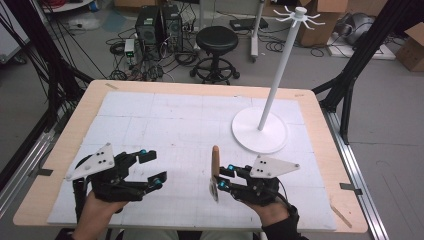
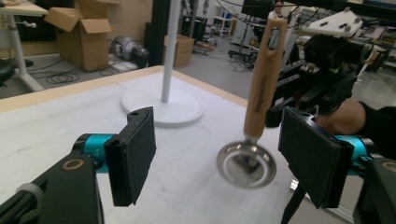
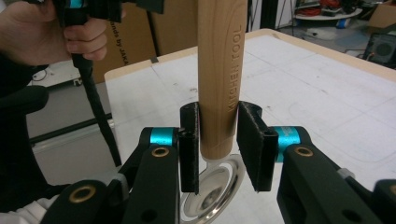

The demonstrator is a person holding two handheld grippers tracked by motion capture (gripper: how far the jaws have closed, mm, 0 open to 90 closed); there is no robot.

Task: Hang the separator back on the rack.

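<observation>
Wooden-handled ladle (image 1: 215, 170) is seen upright in the high view, gripped by the right claw (image 1: 223, 178) above the table (image 1: 150, 120); the left claw (image 1: 152, 169) stands open, empty. In the left gripper view, the ladle hangs beyond the parted jaws. In the right gripper view, the handle is clamped between the pads.

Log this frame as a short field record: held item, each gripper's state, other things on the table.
held item: ladle with a wooden handle and a metal bowl, handle up, bowl down
right gripper: shut on the handle's lower end
left gripper: open, nothing between the pads, apart from the ladle
table: wooden edge, white sheet on top
other: white rack stand with a round base, far right of the table, hooks bare
</observation>
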